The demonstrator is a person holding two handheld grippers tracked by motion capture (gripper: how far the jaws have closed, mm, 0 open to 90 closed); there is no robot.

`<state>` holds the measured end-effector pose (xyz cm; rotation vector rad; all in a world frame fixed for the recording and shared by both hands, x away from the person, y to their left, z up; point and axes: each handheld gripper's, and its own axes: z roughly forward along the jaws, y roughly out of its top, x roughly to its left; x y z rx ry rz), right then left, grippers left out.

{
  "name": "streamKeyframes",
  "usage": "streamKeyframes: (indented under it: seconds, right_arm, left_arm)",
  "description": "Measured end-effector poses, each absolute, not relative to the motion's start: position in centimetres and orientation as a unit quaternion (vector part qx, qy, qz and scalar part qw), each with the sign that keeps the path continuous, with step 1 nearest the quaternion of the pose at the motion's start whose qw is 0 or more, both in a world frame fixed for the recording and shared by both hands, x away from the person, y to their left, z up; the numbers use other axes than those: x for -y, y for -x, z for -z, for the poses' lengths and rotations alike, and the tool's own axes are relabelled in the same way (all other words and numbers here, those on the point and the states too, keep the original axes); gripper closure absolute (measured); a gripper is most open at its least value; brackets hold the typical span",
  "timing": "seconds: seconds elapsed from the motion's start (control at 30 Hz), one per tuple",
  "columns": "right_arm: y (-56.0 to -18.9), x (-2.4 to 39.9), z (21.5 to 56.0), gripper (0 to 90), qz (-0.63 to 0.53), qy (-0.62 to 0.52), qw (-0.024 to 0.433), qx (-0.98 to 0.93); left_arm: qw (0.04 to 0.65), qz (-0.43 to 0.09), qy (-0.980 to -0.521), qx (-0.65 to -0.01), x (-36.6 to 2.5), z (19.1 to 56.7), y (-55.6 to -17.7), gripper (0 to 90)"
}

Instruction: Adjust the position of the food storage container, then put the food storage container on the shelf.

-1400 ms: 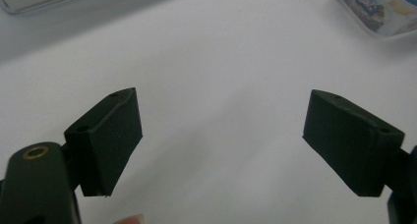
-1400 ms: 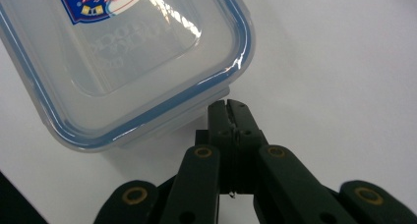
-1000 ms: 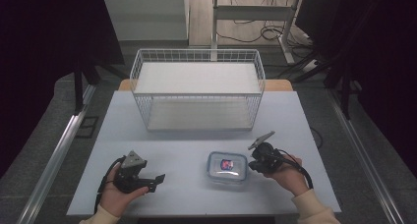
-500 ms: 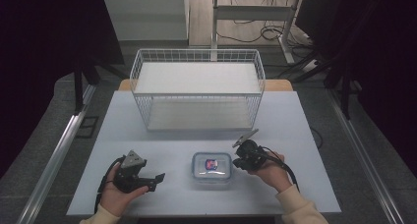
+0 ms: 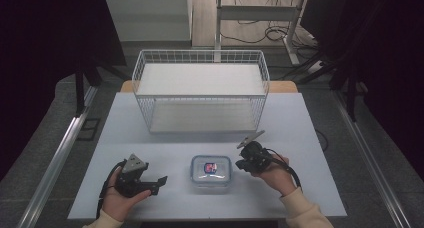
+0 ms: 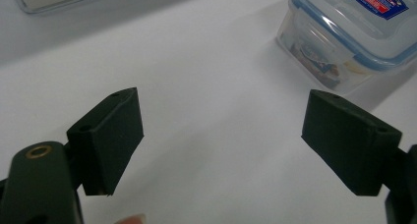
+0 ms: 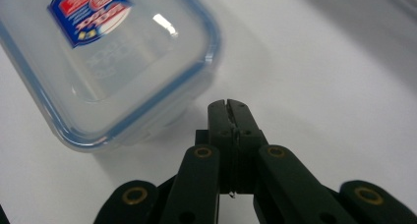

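Near desk front centre: clear plastic lidded container, blue seal rim, red-blue label [image 5: 211,171], flat on white desk [image 5: 310,128]. Right gripper [image 5: 244,163] just beside its right edge, jaws pressed together, empty. Left gripper [image 5: 159,180] near its left side, jaws wide apart, empty. White wire basket [image 5: 200,90] well behind.

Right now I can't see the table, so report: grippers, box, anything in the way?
Left gripper open, holding nothing. Right gripper shut, empty, beside the container. Container lidded, on the table. Wire basket stands behind, apart.
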<state>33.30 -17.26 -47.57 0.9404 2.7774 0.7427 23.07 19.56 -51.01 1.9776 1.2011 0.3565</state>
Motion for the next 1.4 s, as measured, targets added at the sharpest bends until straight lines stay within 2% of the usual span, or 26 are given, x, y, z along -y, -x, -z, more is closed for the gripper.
streamKeyframes:
  seconds: [0.1, 0.23, 0.3, 0.33, 0.37, 0.47, 0.57, 0.83, 1.17, 1.4]
  right_arm:
    - [-32.9, 18.9, 47.2, 88.9, -0.269, -0.341, 0.069, -0.898]
    - [-32.2, 21.3, 47.6, 80.5, -0.292, -0.373, 0.077, -0.878]
    - [-31.9, 22.3, 47.8, 66.4, -0.305, -0.387, 0.076, -0.867]
    - [-31.6, 22.6, 47.9, 55.2, -0.308, -0.397, 0.085, -0.860]
    - [-31.4, 23.0, 48.0, 48.1, -0.314, -0.407, 0.094, -0.853]
    - [-30.9, 24.0, 48.2, 33.9, -0.352, -0.429, 0.065, -0.829]
    - [-30.3, 24.6, 48.6, 22.2, -0.367, -0.437, 0.067, -0.819]
    - [-30.0, 25.1, 48.8, 21.4, -0.374, -0.434, 0.077, -0.816]
    - [-30.0, 25.0, 48.6, 20.5, -0.384, -0.441, 0.062, -0.809]
    - [-29.7, 23.9, 48.5, 19.6, -0.391, -0.446, 0.029, -0.805]
  left_arm:
    - [0.392, -0.140, -0.777, -0.472, -19.6, 51.0, -23.1, 15.6]
    - [0.389, -0.141, -0.779, -0.471, -19.7, 51.1, -23.1, 15.6]
    - [0.391, -0.136, -0.778, -0.472, -19.8, 51.2, -23.1, 15.7]
    - [0.393, -0.132, -0.778, -0.472, -19.7, 51.1, -23.1, 15.7]
    - [0.393, -0.133, -0.779, -0.470, -19.6, 51.0, -23.0, 15.6]
    - [0.392, -0.138, -0.780, -0.468, -19.4, 50.9, -22.9, 15.5]
    - [0.388, -0.140, -0.782, -0.467, -19.3, 51.0, -22.9, 15.4]
    - [0.384, -0.139, -0.785, -0.466, -19.2, 51.1, -22.8, 15.4]
    - [0.389, -0.134, -0.776, -0.477, -19.1, 50.8, -22.9, 13.3]
    - [0.400, -0.080, -0.772, -0.487, -18.2, 50.1, -23.6, 10.0]
